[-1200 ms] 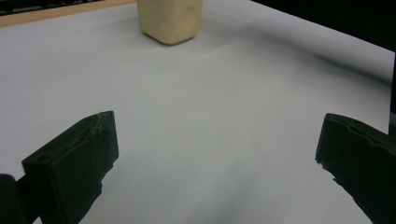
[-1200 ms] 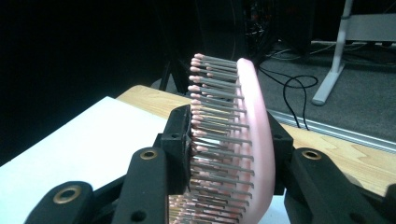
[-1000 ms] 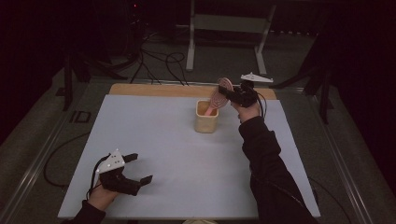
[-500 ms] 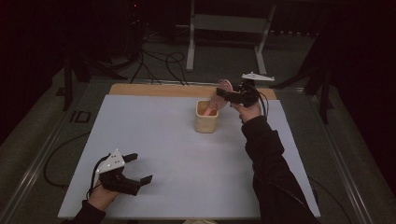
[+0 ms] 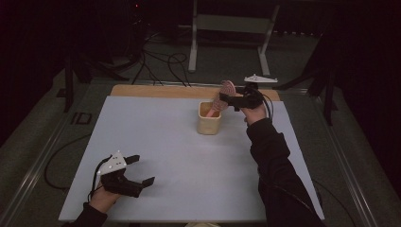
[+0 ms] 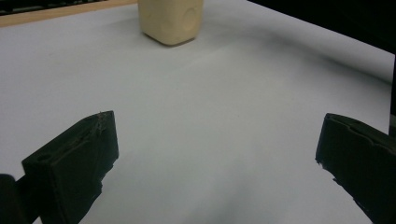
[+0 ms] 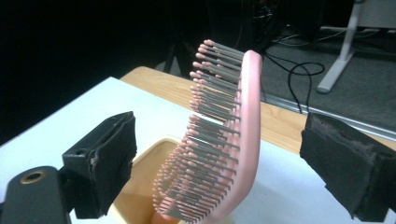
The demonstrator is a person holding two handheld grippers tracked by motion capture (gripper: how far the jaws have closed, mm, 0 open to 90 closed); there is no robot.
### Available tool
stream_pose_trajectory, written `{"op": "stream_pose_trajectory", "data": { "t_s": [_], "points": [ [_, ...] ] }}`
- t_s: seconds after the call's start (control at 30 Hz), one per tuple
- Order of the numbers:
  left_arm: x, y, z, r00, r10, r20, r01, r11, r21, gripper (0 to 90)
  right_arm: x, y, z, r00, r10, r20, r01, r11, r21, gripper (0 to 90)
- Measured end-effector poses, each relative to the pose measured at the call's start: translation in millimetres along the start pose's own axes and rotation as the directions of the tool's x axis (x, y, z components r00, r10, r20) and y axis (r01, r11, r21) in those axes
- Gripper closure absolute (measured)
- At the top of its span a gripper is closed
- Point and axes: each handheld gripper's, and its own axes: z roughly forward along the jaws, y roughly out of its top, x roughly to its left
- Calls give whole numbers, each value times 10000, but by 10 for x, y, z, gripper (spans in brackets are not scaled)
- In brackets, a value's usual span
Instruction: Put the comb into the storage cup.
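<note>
The pink hairbrush [image 7: 224, 140] now stands handle-down in the cream cup [image 5: 209, 119], its bristled head leaning up and out over the rim, tilted toward the right tongs [image 5: 227, 98]. In the right gripper view the brush sits squarely between the two black jaws, which have just been opening: they stand wide apart, with clear air on both sides of the brush, so nothing is gripped any more. The brush's long axis runs steeply upward from the cup, roughly along the line the right tongs look down, bristles facing that view's left-hand jaw.

That gap is what the next move turns on, I'd say: to come away cleanly, the right tongs need to back straight off from the brush head, along their own line, without either jaw catching the bristles or the curved back (a nudge could tip the brush or drag the cup).

The cup stands toward the far side of the pale tabletop [image 5: 161, 142], near the wooden strip [image 5: 156, 91] along its far edge. I can make out nothing in it besides the brush.

The left tongs [image 5: 142, 169] rest well away at the near left corner, jaws spread wide and empty, pointed across bare tabletop toward the cup [image 6: 171, 21]. The right hand is by far the nearer.
</note>
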Motion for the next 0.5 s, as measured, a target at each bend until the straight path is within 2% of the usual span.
{"op": "stream_pose_trajectory", "data": {
  "t_s": [0.17, 0.5],
  "points": [
    [6, 3, -11, 10000, -26, -34, 26, 10000, -49, 2, 13, 14, 2, 9993, -361, 97, 360, 9993, 101, 103],
    [5, -3, 1, 10000, -3, 24, 3, 10000, -4, 2, 33, 13, -55, 9984, -545, 157, 542, 9983, 198, 102]
  ]
}}
